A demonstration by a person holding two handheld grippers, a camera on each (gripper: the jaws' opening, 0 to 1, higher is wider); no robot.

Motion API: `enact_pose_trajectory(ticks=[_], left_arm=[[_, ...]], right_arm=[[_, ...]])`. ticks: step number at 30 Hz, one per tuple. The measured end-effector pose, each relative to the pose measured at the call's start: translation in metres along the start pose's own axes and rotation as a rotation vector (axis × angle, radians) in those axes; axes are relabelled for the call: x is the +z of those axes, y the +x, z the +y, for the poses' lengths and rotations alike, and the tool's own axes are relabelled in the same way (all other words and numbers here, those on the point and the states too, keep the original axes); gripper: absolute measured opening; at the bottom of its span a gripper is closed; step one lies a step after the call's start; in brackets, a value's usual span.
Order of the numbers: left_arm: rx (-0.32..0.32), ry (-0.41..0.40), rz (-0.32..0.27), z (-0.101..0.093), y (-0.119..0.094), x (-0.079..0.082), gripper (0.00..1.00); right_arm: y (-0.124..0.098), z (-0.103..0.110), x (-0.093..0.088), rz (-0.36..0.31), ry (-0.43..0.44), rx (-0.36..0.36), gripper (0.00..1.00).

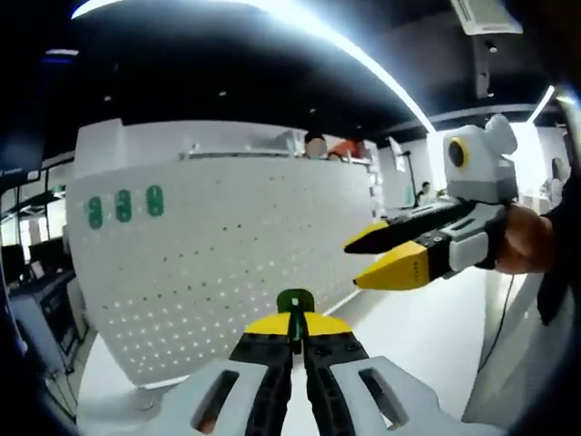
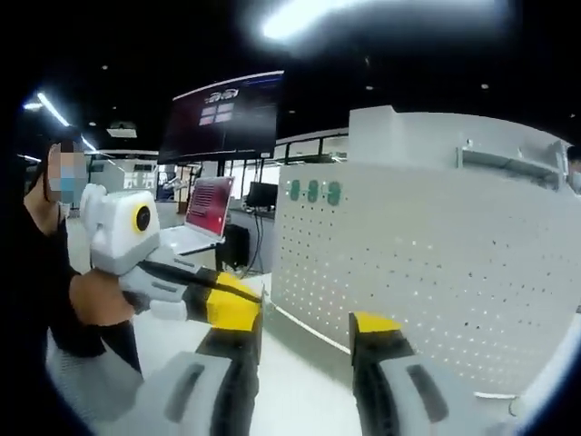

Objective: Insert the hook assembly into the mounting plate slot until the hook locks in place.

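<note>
In the left gripper view, the left gripper [image 1: 293, 338] rises from the bottom with its yellow-tipped black jaws pressed close together, pinching a small green hook [image 1: 295, 304] whose rounded head stands up just above the jaw tips. Ahead stands the pegboard [image 1: 227, 263], a white, matte sheet dotted with even rows of small holes, upright on a smooth white worktop [image 1: 427, 336]. Three more green hooks [image 1: 123, 206], oval and glossy, sit in a row near its upper left corner. The held hook is in front of the board's lower middle; whether it touches the board I cannot tell. From the right comes the right gripper [image 1: 363, 259], level, its two yellow tips spread apart and empty, a hand [image 1: 525, 242] wrapped round its white grip. In the right gripper view, the right gripper [image 2: 304, 331] shows its two jaws well apart at the bottom, black with yellow pads, nothing between them. The pegboard [image 2: 427, 263] fills the right side, seen at a slant, with the three green hooks [image 2: 314, 191] near its top left edge. The left gripper [image 2: 238, 307] enters from the left, held level by a hand [image 2: 95, 300], its yellow tips just beside the right gripper's left jaw. Behind stand a laptop [image 2: 207, 211] with a reddish screen and a large dark monitor [image 2: 221, 116].
</note>
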State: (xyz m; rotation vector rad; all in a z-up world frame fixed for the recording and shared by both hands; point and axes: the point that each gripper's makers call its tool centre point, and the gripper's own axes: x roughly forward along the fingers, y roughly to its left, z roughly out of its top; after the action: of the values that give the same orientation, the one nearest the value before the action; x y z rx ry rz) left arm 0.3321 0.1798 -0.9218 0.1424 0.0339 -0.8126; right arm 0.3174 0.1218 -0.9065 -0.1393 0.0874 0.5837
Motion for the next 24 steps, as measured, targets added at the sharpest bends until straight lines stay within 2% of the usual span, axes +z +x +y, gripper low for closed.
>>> enact_pose_trajectory(ticks=[4, 7, 12, 17, 24], left_arm=[[0.008, -0.014, -0.005, -0.003, 0.002, 0.003, 0.03], [0.02, -0.031, -0.018, 0.0, 0.005, 0.012, 0.03], [0.064, -0.065, -0.039, 0.014, 0.01, 0.03, 0.03], [0.102, -0.084, -0.049, 0.032, 0.018, 0.044, 0.03], [0.161, -0.134, -0.054, 0.058, 0.036, 0.062, 0.03]], right_arm=[[-0.007, -0.009, 0.0, -0.035, 0.016, -0.041, 0.5], [-0.008, -0.012, -0.002, -0.047, 0.029, -0.056, 0.56], [-0.005, -0.012, -0.01, -0.031, 0.032, -0.05, 0.57], [-0.007, -0.018, -0.002, -0.067, 0.023, -0.069, 0.59], [-0.007, -0.023, -0.003, -0.063, 0.031, -0.074, 0.64]])
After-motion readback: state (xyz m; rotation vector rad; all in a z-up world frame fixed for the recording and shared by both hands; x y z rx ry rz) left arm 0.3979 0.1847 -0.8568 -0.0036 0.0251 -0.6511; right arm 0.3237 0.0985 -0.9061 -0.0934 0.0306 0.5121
